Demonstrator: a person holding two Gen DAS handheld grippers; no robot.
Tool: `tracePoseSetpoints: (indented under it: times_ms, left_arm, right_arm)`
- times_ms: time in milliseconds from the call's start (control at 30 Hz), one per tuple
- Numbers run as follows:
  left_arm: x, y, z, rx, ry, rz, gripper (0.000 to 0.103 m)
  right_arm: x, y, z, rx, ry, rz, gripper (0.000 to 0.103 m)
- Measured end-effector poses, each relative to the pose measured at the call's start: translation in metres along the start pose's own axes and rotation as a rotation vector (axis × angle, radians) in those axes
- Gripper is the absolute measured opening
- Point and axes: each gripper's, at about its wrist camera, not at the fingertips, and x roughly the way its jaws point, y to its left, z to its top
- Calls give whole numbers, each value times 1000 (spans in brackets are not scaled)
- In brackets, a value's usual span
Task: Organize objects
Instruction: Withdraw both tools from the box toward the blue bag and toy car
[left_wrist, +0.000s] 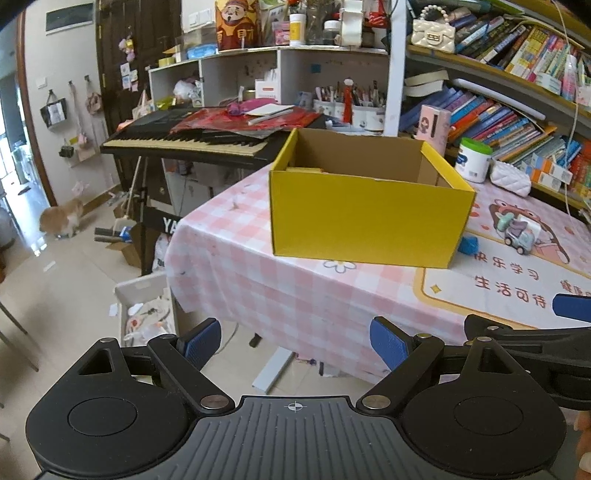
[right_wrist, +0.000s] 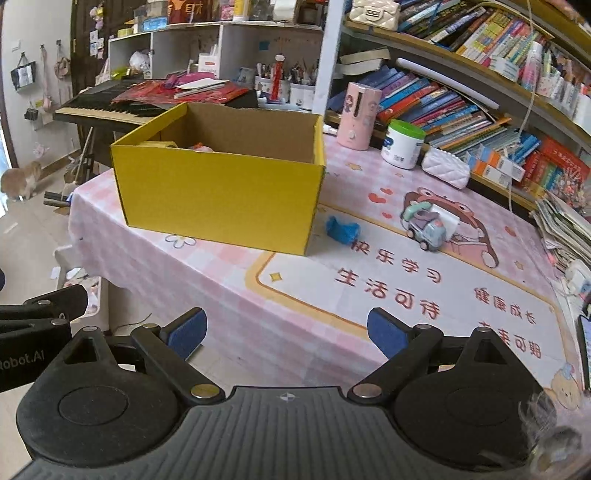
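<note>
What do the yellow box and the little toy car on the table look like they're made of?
The yellow box looks like corrugated cardboard: matte yellow outside, raw brown inside, with folded flap edges. The toy car seems to be moulded plastic, smooth and slightly glossy in pastel colours, with dark wheels that may be rubber or plastic.

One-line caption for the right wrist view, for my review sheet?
Right gripper, open and empty, faces a yellow box, blue crumpled item and toy car on the pink table.
</note>
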Motion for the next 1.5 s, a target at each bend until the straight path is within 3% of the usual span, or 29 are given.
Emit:
tracePoseSetpoints:
  times_ms: [733, 1133, 1500]
  left_arm:
    - [12, -94, 7, 167, 12, -213, 90]
    - [31, -149, 24, 191, 16, -220, 90]
    - [68, -201, 47, 134, 46, -162, 90]
  right_arm:
    - [-13, -92, -26, 178, 52, -202, 95]
    - [17, -153, -13, 218, 72, -189, 95]
    - [64, -208, 20, 167, 72, -122, 95]
